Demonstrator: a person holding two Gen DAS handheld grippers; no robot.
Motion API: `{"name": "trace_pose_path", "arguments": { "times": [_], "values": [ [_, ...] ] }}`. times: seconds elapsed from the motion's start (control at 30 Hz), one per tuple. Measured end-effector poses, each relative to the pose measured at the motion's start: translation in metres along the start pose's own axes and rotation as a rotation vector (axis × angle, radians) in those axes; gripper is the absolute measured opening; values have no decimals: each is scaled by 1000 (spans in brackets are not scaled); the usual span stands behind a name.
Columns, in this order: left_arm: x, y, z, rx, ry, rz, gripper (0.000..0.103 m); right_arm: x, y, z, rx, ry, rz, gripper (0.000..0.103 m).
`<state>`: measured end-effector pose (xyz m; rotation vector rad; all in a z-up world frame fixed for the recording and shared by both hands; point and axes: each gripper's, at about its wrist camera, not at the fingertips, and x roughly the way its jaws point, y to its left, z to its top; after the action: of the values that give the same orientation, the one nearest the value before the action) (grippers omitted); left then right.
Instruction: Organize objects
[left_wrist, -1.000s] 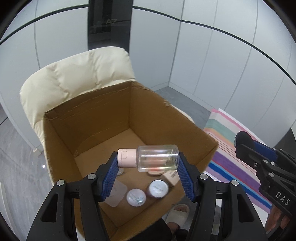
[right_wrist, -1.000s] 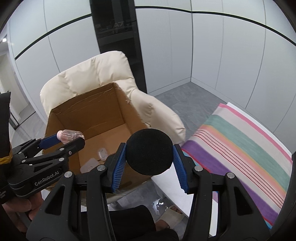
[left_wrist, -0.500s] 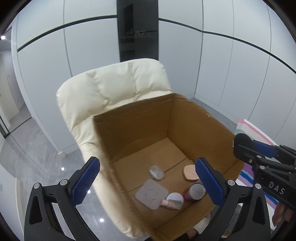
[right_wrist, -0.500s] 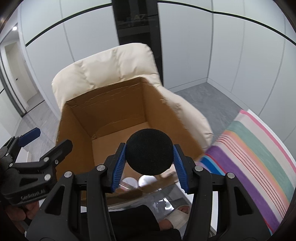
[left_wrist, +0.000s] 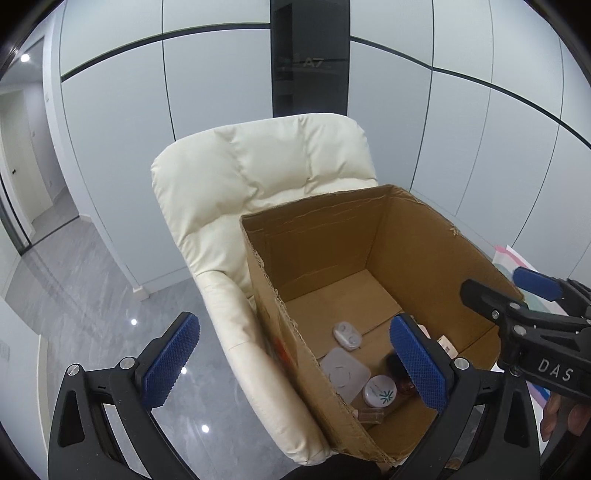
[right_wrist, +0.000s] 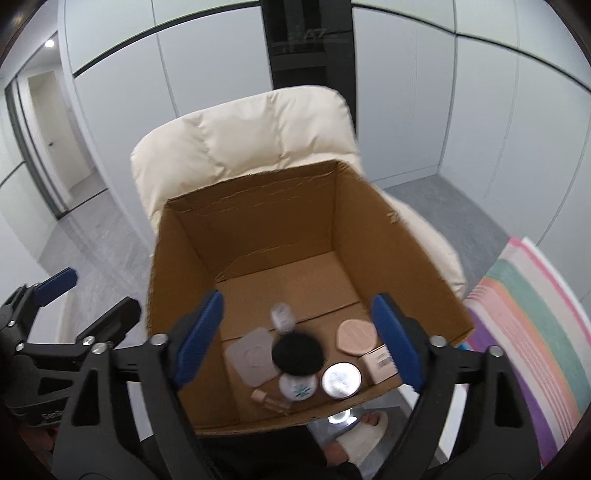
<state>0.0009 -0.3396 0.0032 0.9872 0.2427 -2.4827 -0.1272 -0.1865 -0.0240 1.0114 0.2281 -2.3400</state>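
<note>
Pale grey wall panels stand behind a cream armchair (right_wrist: 240, 147), and a dark strip between them reads "A7". An open cardboard box (right_wrist: 388, 258) sits on the chair. Over it, the right gripper (right_wrist: 297, 338) is spread wide, with a black sponge puff (right_wrist: 297, 354) below it. The small clear bottle (right_wrist: 271, 400) lies on its side by the box's near wall. The left gripper (left_wrist: 291, 363), also spread wide, straddles the box's left wall. The right gripper's side reads "DAS".

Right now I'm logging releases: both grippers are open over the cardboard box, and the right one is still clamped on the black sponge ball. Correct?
Not quite. The right wrist view shows the right gripper open, its pads apart, and the black sponge ball loose inside the cardboard box. The left gripper is open too.
</note>
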Motion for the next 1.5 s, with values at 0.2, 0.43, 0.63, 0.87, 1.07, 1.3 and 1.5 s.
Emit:
{"name": "trace_pose_path", "arguments": {
  "times": [0.2, 0.43, 0.63, 0.87, 1.07, 1.3, 1.5],
  "values": [
    [1, -4, 2, -5, -5, -7, 103, -1, -18, -1, 41, 6, -37, 103],
    [6, -31, 10, 19, -5, -28, 103, -14, -54, -9, 97, -7, -70, 103],
    [11, -74, 16, 60, 2, -69, 103, -29, -100, -21, 147, -8, -134, 103],
    [12, -139, 16, 145, 2, -125, 103, -60, -160, -38, 231, -30, -211, 103],
    [5, -190, 14, 204, -6, -186, 103, -88, -204, -57, 290, -40, -286, 103],
    [-4, -237, 6, 260, -15, -227, 103, -114, -245, -81, 365, -41, -348, 103],
    [-18, -273, 2, 297, -18, -279, 103, -138, -264, -102, 378, -35, -400, 103]
  ]
}}
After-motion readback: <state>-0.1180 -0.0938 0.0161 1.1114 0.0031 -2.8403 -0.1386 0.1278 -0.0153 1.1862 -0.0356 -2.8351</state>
